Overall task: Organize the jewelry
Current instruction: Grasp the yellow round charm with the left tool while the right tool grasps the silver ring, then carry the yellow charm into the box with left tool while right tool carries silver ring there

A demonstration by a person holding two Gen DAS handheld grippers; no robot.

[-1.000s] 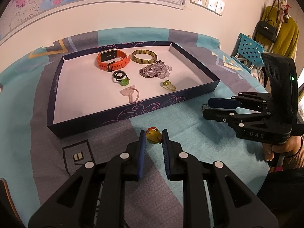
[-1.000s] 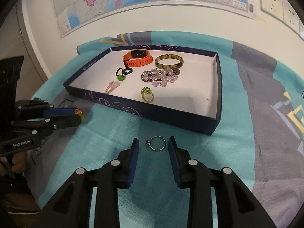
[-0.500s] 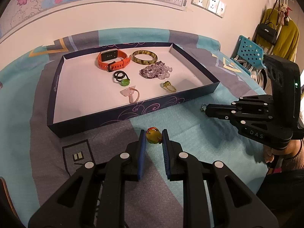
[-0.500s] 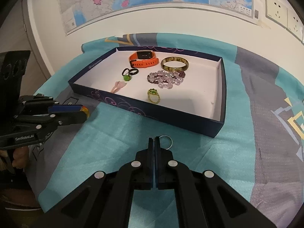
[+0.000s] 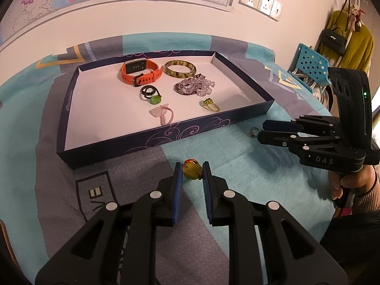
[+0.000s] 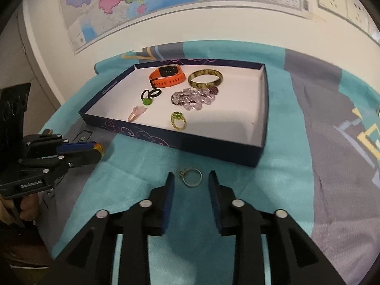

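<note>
Now left gripper (image 5: 192,168) pinches yellow pendant (image 5: 192,171); right gripper (image 6: 191,178), jaws just opening, straddles loose ring (image 6: 192,177), tray (image 6: 213,146) at 12 o'clock.

Clearance around the tray (image 6: 182,142) on the bench (image 6: 320,178)

The tray's near wall stood as a low barrier between both grippers and the jewelry inside. The tray's left and right-hand floor areas were bare; the watch (image 5: 140,72), bangle (image 5: 180,68) and beads (image 5: 194,86) crowded the far middle.
</note>
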